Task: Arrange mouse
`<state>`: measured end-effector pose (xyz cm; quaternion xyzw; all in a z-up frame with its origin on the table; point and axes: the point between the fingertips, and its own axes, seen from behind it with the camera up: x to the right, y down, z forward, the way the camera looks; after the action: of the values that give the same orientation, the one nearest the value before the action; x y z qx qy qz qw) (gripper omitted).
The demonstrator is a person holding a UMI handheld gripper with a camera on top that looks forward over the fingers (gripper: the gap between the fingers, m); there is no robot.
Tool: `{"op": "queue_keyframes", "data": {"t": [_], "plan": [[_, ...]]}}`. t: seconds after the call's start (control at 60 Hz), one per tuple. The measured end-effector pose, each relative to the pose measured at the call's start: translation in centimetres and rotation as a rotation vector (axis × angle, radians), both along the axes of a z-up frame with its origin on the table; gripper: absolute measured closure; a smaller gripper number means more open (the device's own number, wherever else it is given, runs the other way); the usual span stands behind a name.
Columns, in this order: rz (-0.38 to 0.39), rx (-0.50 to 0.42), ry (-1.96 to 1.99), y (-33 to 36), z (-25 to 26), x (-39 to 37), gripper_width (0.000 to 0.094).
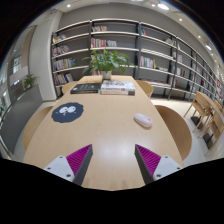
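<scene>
We're in a library or reading room here. Tall bookshelves [120, 50] run along the back wall, rows of books on every level. A long light-wood table [105, 135] fills the middle, with wooden chairs [205, 108] around and off to the side. A stack of books [117, 87] sits at the far end beside a potted plant [108, 62]. Ceiling lights [162, 6] glow overhead.

Bare table [100, 135] ahead; mouse [143, 120] right, mousepad [68, 111] left, books [117, 88] far.
</scene>
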<state>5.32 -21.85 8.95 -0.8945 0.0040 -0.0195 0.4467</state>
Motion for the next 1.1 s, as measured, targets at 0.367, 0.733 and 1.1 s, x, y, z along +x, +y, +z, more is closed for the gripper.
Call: {"op": "queue_keyframes", "data": {"t": [0.367,0.733,1.1], "plan": [[-0.042,-0.148,-0.045,7.4,-8.7,14.1,0.0084],[-0.01,-0.122,0.026,20.8,-9.5,17.6,0.0181],[-0.082,-0.183,0.037,22.8,-9.7,19.0,0.0505]]}}
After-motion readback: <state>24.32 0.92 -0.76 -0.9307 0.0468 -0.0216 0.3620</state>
